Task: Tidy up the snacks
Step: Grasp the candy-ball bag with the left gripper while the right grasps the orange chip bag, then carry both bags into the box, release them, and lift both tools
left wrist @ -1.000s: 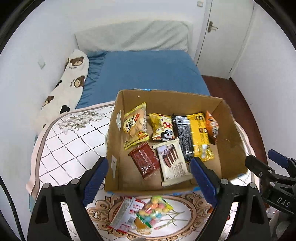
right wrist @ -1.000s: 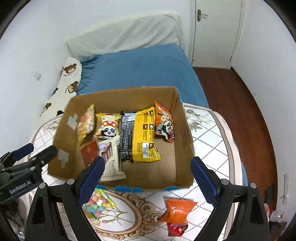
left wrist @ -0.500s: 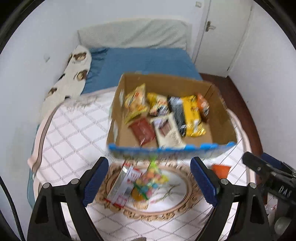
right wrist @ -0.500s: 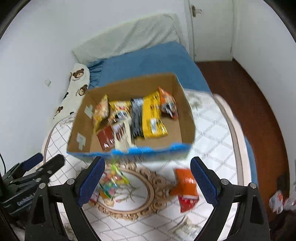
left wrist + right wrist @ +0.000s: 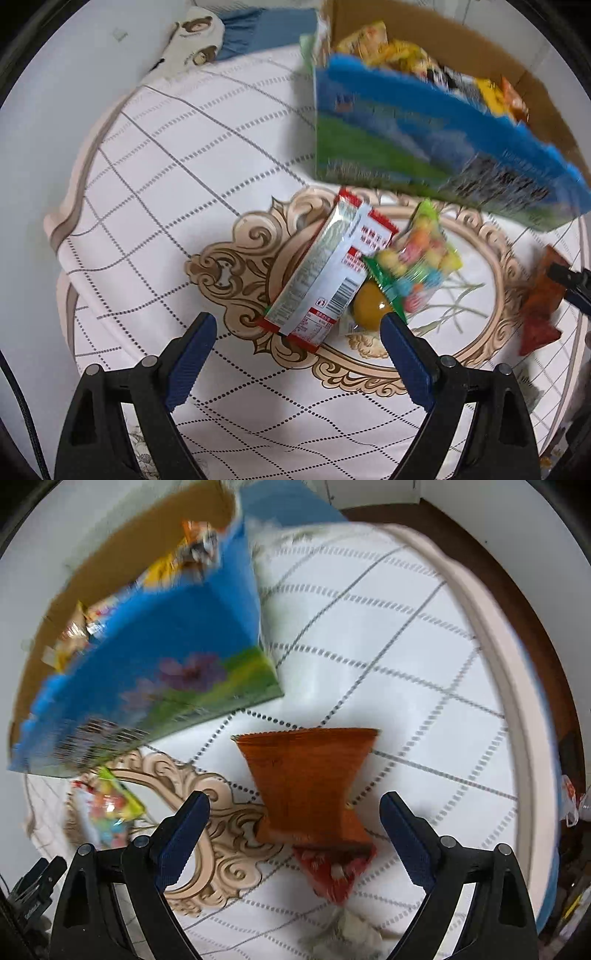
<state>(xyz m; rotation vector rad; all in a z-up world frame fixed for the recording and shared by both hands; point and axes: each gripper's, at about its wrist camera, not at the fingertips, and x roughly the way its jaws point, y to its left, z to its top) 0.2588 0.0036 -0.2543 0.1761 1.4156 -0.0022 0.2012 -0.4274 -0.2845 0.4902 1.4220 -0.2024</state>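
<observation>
Left gripper [image 5: 293, 328]: jaws spread, unclenched.
Red-and-white packet [image 5: 327, 271]: between and ahead of them, long axis slanting up-right.
Right gripper [image 5: 294, 808]: jaws closing, not touching.
Orange packet [image 5: 310, 782]: between them, lengthwise away, leaning left.

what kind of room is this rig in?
Most likely a bedroom. A blue bedsheet and a bear-print pillow lie behind the quilted white table cover, and wooden flooring shows past its edge. A cardboard snack box sits on the cover.
</observation>
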